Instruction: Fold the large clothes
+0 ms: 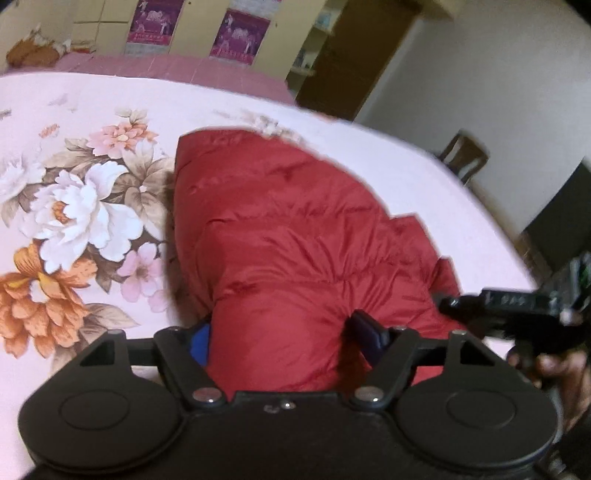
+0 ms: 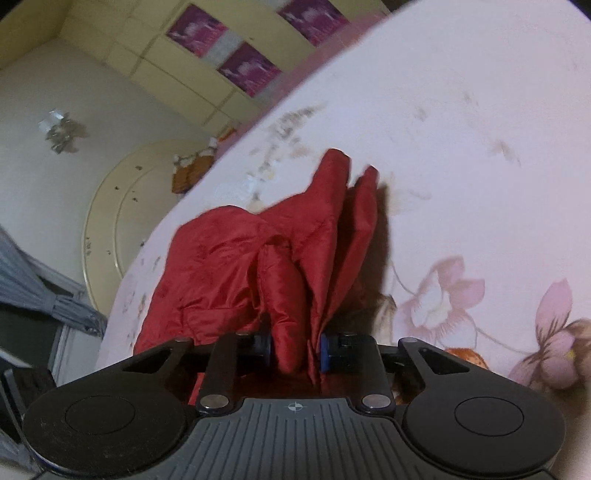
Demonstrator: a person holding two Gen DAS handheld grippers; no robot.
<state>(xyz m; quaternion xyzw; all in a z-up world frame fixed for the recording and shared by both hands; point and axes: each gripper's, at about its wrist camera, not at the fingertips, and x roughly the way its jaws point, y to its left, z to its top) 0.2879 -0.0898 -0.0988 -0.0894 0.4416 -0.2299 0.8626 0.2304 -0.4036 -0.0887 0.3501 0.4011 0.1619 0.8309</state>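
Note:
A red padded jacket [image 1: 280,236] lies on a pink bed sheet with a flower print [image 1: 74,206]. My left gripper [image 1: 284,339] holds the jacket's near edge; the thick fabric fills the wide gap between its blue pads [image 1: 199,339]. My right gripper [image 2: 295,350] is shut on a bunched fold of the same jacket [image 2: 229,266], lifted a little off the sheet [image 2: 461,166]. The right gripper also shows in the left wrist view [image 1: 517,310], at the jacket's right side.
The bed's edge runs along the right in the left wrist view. Beyond it stand a wooden chair [image 1: 463,157] and a dark cabinet [image 1: 561,206]. A pale wardrobe with purple posters [image 1: 238,35] stands behind the bed. An orange plush toy [image 1: 33,51] lies at the far left.

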